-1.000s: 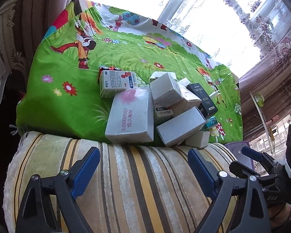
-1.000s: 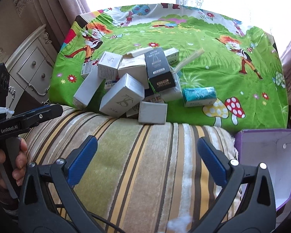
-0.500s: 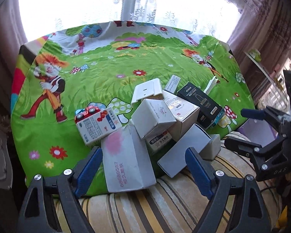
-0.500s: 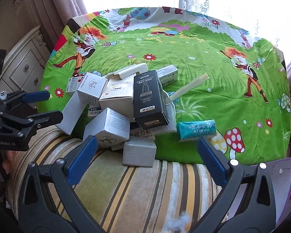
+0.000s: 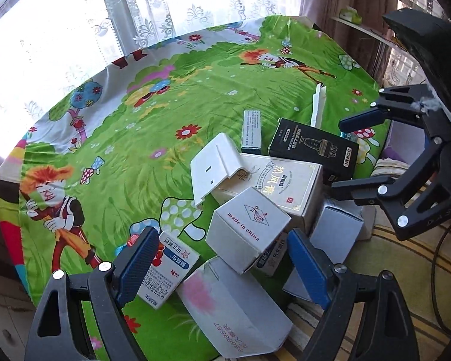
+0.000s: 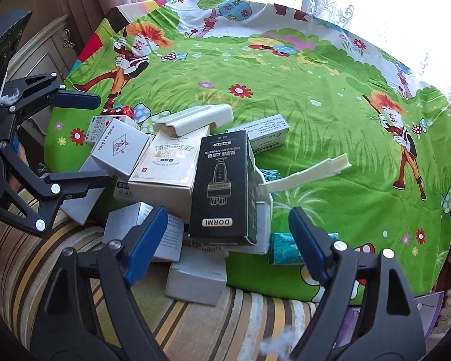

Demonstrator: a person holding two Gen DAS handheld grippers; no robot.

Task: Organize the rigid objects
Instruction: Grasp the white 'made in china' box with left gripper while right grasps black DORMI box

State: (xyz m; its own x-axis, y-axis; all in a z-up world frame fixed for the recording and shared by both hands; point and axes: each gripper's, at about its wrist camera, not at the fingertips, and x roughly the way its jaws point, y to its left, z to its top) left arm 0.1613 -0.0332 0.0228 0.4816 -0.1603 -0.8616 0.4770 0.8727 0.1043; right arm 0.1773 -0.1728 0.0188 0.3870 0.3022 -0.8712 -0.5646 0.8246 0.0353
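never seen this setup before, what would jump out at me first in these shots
The loud green cartoon tablecloth fills both views. At its near edge sits a jumbled heap of small cartons, topped by a black DORMI box lying across a cream box with gold lettering, and a white "made in china" box closer to the left gripper. Both that one and the right gripper hang open over the heap, holding nothing.

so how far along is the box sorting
Nothing looks sorted yet: the black DORMI carton, white "made in china" box and the other cartons lie jumbled. Both tools, left and right, are open and empty. All sorting remains.
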